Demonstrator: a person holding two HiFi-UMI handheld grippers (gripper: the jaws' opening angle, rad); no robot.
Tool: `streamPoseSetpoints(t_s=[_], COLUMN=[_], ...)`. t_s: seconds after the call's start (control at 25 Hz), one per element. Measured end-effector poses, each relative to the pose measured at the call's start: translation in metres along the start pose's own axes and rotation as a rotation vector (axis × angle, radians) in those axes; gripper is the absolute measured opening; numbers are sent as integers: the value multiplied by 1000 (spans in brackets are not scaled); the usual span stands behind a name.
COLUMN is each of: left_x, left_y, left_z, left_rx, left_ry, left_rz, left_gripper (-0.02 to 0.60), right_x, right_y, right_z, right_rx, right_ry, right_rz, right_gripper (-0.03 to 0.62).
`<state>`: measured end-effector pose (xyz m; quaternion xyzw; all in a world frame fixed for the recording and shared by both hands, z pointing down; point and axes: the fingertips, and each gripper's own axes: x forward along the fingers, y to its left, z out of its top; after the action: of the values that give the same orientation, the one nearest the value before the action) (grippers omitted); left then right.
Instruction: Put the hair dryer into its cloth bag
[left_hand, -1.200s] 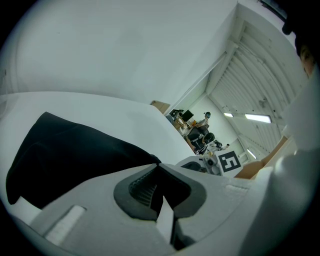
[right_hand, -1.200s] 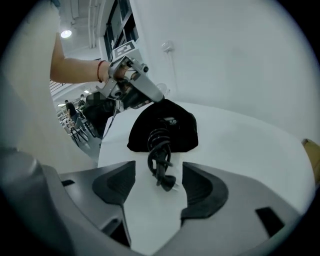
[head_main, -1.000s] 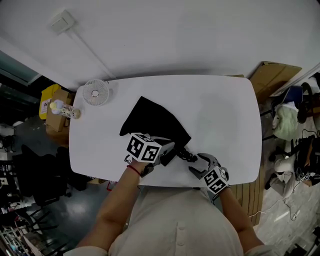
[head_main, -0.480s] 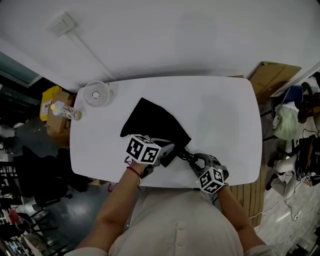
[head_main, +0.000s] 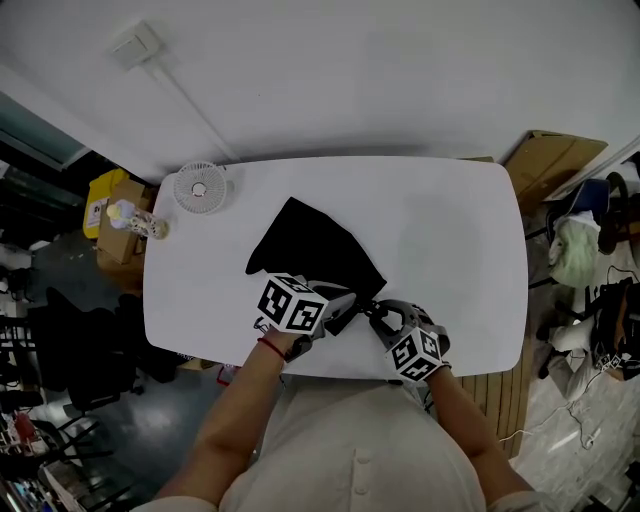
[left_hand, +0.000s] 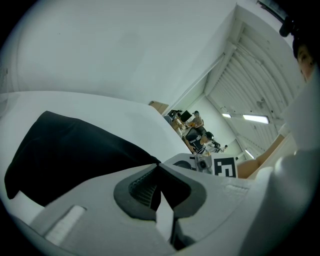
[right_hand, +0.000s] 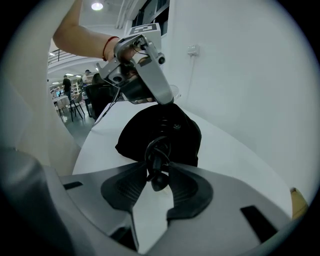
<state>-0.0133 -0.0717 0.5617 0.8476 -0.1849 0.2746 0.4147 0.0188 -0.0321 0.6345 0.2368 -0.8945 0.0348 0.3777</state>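
Head view looks steeply down on the white bench; both gripper views sit low and close, facing the black cloth bag all three share.

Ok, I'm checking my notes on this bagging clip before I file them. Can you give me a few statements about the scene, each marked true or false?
1. The left hand-held gripper pinches an edge of the cloth bag. True.
2. The right hand-held gripper is wide open with nothing between its jaws. False: its jaws have just been closing, and they now stand on the black cord that comes out of the bag.
3. The small white fan stands on top of the bag. False: it stands apart from the bag, at the far left corner of the table.
4. The bag lies on the white table. True.
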Motion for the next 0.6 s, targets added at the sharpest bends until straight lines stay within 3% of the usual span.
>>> streamPoseSetpoints(t_s=[0.6], left_x=[-4], left_y=[-15], left_z=[3], left_rx=[-17], left_ry=[-29], left_rz=[-74], left_gripper=[17], right_x=[48], right_y=[-8], right_z=[39], right_rx=[53], right_ry=[-76], right_rz=[0], right_gripper=[144])
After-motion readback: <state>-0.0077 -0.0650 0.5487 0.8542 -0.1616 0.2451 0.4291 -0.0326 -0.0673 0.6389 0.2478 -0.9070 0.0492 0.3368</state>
